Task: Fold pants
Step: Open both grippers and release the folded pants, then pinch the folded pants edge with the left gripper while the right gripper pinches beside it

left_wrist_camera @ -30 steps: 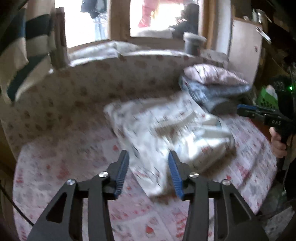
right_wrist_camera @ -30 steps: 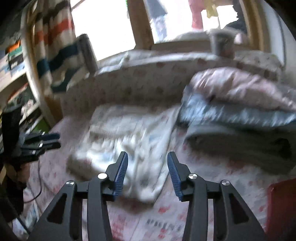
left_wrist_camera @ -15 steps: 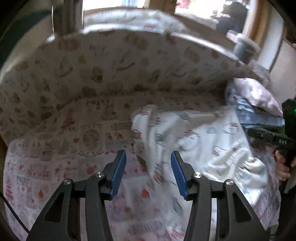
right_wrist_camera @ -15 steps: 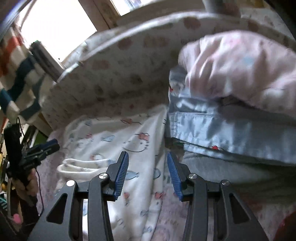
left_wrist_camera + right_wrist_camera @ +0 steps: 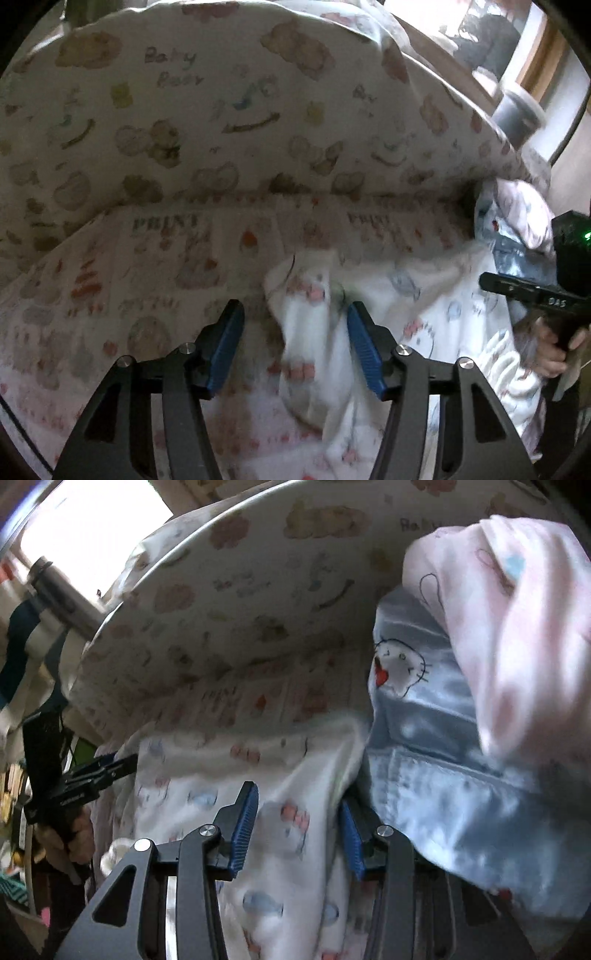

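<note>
Both grippers have dropped closer to the white printed pants (image 5: 369, 332) lying rumpled on the patterned bed (image 5: 147, 295), left gripper (image 5: 295, 347) opening, right gripper (image 5: 299, 827) unclenched, each straddling a far corner of soft, light cloth best pinched at its edge.

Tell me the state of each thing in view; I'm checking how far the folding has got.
White printed pants: crumpled on the bed, not yet folded.
Left tongs: opening, a pants corner between the pads, not pinched.
Right tongs: open over the pants' edge.
Blue garment: folded, in a pile.
Pink garment: lying on the blue one.
</note>
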`<state>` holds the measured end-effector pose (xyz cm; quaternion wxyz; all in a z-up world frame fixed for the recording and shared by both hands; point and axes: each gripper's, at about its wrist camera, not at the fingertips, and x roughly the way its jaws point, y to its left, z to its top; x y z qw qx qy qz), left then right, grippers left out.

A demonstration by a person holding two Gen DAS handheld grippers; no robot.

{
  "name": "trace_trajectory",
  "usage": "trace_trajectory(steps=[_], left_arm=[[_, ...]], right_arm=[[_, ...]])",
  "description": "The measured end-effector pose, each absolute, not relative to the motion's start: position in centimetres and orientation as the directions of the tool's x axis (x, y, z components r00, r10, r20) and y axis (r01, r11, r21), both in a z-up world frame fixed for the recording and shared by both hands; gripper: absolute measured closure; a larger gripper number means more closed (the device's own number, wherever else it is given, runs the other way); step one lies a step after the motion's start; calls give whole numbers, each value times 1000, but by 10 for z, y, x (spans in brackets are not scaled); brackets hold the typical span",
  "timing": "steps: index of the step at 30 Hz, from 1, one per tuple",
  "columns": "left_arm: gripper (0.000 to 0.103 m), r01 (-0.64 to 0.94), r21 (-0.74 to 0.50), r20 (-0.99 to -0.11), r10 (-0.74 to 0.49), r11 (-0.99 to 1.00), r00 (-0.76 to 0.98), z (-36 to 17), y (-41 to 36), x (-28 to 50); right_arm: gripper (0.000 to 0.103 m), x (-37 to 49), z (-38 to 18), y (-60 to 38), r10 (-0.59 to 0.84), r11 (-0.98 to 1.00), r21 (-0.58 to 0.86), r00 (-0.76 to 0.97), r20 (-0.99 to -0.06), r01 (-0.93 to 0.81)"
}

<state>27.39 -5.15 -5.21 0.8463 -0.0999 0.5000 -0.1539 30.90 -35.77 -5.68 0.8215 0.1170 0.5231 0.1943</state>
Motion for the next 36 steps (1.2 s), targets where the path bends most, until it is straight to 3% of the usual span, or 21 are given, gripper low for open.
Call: trace_trajectory(steps=[4,7,14,18,19,26,32,36], left_arm=[[54,134,-387,-795,-404,912,453,-54,-45,284],[59,138,-408,-786,-424,902,449,-54,-45,287],[60,171,-388,-780,-421,906,462,-53,-57,289],[90,165,-414,-778,-442,895,446,-57,-56,289],[91,170,-417,-776,-447,893,446,-56,-55,288],[93,254,-419,-673,-486,872,557,-12,-49,253],[93,402,-398,-536,-565,824,627,34,-44,180],[93,447,-379,-518,-586,810,623,37,-41,129]], right_arm=[[58,320,-57,-362,417,906,406,406,-813,-117],[58,319,-54,-361,305,949,307,466,-830,-74],[59,335,-60,-363,467,884,432,412,-782,-181],[91,338,-65,-361,428,903,392,430,-795,-173],[96,337,-65,-361,433,901,394,430,-793,-182],[97,296,-30,-356,479,877,363,513,-712,-315],[97,228,18,-378,531,847,324,633,-563,-422],[97,168,28,-379,560,826,297,641,-525,-479]])
